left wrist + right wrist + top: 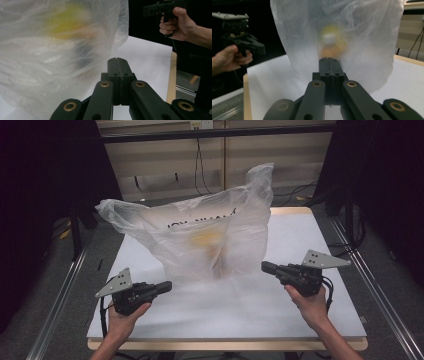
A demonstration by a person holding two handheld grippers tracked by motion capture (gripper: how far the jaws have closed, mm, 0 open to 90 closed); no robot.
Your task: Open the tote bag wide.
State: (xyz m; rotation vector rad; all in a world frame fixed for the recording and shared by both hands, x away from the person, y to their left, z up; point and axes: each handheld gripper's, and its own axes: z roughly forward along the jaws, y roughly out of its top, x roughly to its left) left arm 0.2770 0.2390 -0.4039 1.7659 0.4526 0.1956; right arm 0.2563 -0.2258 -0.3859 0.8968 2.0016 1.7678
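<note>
Here, the scene is being recorded thus:
Left gripper (pixel 166 286): being kept clenched, nothing grasped, just beside the plastic bag (pixel 210 235).
Right gripper (pixel 266 267): likewise being kept clenched, empty.
Plastic bag: standing mid-counter (pixel 310 245), between both.

A white counter (pixel 310 240) with a pale wooden edge takes up the middle of the room. Metal rails (pixel 60 295) run along the grey floor (pixel 385 270) on both sides of it. Behind it stands a light panelled wall (pixel 165 165), with black cables (pixel 200 160) hanging down it and a dark bar (pixel 215 132) across the top.
</note>
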